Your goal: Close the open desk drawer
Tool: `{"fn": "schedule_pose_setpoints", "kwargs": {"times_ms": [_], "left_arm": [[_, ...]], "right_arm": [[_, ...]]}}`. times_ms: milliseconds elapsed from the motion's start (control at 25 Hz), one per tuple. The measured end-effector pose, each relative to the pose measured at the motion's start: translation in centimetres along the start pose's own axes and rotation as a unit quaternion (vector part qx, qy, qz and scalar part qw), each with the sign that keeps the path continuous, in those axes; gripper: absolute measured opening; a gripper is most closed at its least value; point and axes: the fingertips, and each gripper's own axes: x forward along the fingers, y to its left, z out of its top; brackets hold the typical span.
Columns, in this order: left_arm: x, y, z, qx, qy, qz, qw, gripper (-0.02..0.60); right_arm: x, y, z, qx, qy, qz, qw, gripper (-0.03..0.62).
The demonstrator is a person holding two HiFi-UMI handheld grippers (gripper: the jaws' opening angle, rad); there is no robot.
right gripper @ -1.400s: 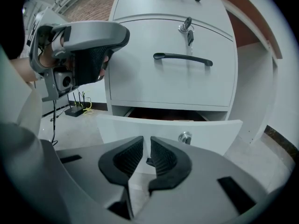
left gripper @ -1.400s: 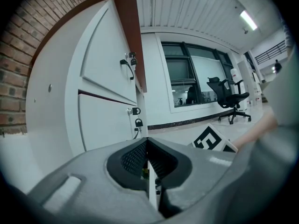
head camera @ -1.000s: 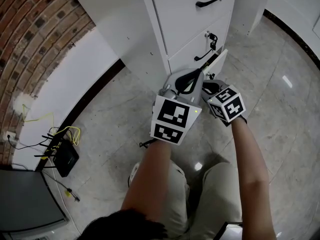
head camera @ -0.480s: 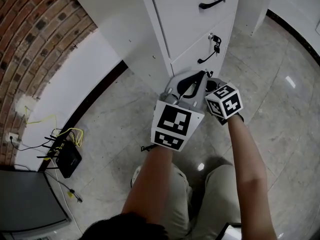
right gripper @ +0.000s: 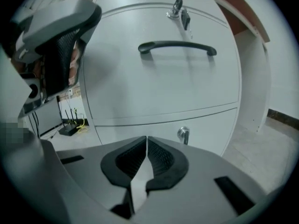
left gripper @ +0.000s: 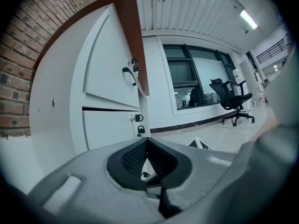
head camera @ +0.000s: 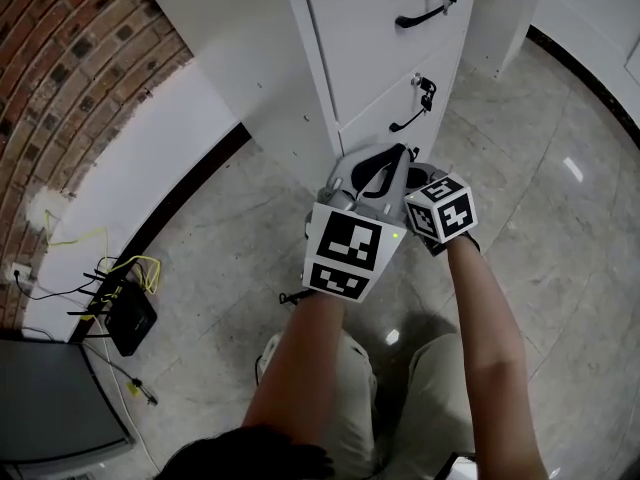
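The white drawer cabinet [head camera: 370,58] stands under the desk. Its bottom drawer [head camera: 385,118] sits flush with the front, its black handle [head camera: 408,121] and key [head camera: 427,88] showing. Both grippers hover side by side just in front of that drawer, low over the floor. My left gripper [head camera: 392,156] is shut with nothing in it. My right gripper [head camera: 420,176] has just been closing and its pads now meet with nothing between them. In the right gripper view the bottom drawer's lock [right gripper: 183,134] lies straight ahead, below the upper drawer's handle [right gripper: 177,45].
A brick wall [head camera: 70,58] and white skirting run along the left. On the floor there lie a black router [head camera: 130,318] with yellow cables and a dark box [head camera: 50,398]. An office chair [left gripper: 231,97] stands far off. The person's knees are below the grippers.
The bottom drawer front, ajar one second ago, now lies flush with the cabinet. The right gripper has rolled a little; both grippers stay close to the drawer.
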Motion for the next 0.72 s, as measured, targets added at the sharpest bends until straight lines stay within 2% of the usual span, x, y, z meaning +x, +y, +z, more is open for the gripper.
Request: {"fn": "schedule_pose_setpoints", "kwargs": {"times_ms": [120,200,440,600,720], "left_arm": [[-0.5,0.2,0.7,-0.022,-0.011,0.009,0.9997,0.005],[-0.9,0.2,1.5,-0.037,-0.023,0.015,0.9989,0.005],[-1.5,-1.0,2.6,-0.007,-0.026,0.02,0.9994,0.005],[-2.2,-1.5,3.3,-0.02,-0.035,0.018,0.999,0.005],[-3.0,-1.6,3.9,-0.027,-0.04,0.022,0.9986,0.005]], "right_arm": [[-1.3,-0.2,1.3,0.034,-0.033,-0.004,0.999,0.021],[-2.4,-0.4,2.0,0.036,-0.046,-0.009,0.998,0.021],[-5.8,0.2,4.2,-0.013,-0.065,-0.041,0.997,0.012],[-8.3,1.0,5.8,-0.024,-0.084,-0.052,0.995,0.011],[-10.3,2.0,7.5,-0.018,-0.112,-0.044,0.993,0.011]]}}
